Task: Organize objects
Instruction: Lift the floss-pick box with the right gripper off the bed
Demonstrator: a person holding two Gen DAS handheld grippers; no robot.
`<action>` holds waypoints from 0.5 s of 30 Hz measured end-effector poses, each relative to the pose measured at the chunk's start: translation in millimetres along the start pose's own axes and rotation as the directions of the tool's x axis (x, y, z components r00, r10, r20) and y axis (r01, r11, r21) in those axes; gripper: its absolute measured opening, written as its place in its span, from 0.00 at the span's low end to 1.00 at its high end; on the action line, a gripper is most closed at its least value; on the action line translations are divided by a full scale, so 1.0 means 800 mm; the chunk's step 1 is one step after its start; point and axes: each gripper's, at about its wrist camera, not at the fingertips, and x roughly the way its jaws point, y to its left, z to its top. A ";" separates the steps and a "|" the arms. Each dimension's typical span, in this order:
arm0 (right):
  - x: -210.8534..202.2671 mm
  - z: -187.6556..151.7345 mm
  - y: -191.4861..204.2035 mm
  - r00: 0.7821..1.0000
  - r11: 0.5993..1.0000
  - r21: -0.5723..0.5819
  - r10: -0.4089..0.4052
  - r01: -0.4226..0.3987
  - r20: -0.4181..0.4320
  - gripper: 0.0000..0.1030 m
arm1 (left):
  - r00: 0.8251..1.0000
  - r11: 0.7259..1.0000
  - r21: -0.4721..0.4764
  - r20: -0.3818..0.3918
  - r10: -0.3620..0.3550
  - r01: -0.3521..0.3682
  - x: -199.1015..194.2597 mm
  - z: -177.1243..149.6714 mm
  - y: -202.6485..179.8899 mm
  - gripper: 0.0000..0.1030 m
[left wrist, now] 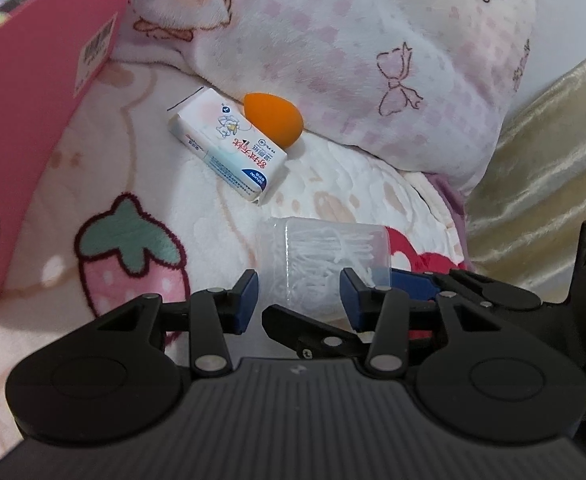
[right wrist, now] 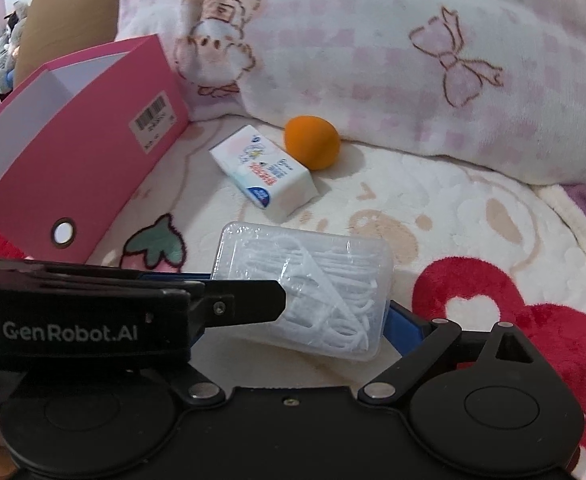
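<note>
Three loose things on the fleecy blanket (right wrist: pixel 473 216), and one big pink box (right wrist: pixel 81 148) standing open off to the left, near the pillow (right wrist: pixel 373 60), waiting to take them, I'd say. Biggest of the loose lot is the clear floss-pick case (right wrist: pixel 305 284), lying flat with its long axis running across in front of both tools. Beyond it sits the white tissue pack (right wrist: pixel 265 172), and just behind that, touching it or near enough, the little orange sponge (right wrist: pixel 313 142).

Now the left gripper (left wrist: pixel 299 288): its blue pads (left wrist: pixel 247 292) stand on either side of the case's near end, narrowed around it, and it looks like they're gripping it, pinching across the short width. The right gripper (right wrist: pixel 333 316) is spread wide, clutching nothing; only one blue finger shows, just beside the case's right end, the other hidden behind the left tool.

So the left hand is the one on the case, and the box lies up and to its left. That's the way this carry has to go, I reckon.
</note>
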 end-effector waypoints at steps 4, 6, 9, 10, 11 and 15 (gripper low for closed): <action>-0.013 0.001 0.012 1.000 1.000 0.000 0.007 -0.007 0.018 0.93 | 1.000 1.000 0.006 0.001 0.020 -0.020 -0.019 0.001 -0.005 0.42; -0.020 0.001 0.014 0.999 0.999 0.025 0.034 -0.035 0.029 0.93 | 0.999 0.999 0.006 0.002 0.033 -0.033 -0.030 0.002 -0.006 0.42; -0.033 0.000 0.018 0.995 0.995 0.065 0.078 -0.082 0.059 0.93 | 0.999 0.999 0.004 0.016 0.045 -0.045 -0.049 0.005 -0.007 0.42; -0.037 -0.001 0.019 0.994 0.993 0.076 0.086 -0.091 0.071 0.93 | 0.999 0.999 0.010 0.019 0.047 -0.047 -0.054 0.006 -0.009 0.42; -0.039 -0.001 0.020 0.993 0.991 0.084 0.093 -0.100 0.076 0.93 | 0.998 0.998 0.018 0.021 0.052 -0.053 -0.058 0.007 -0.011 0.41; -0.050 -0.008 0.024 0.988 0.984 0.126 0.118 -0.130 0.096 0.93 | 0.997 0.997 0.023 0.001 0.072 -0.072 -0.074 0.008 -0.015 0.41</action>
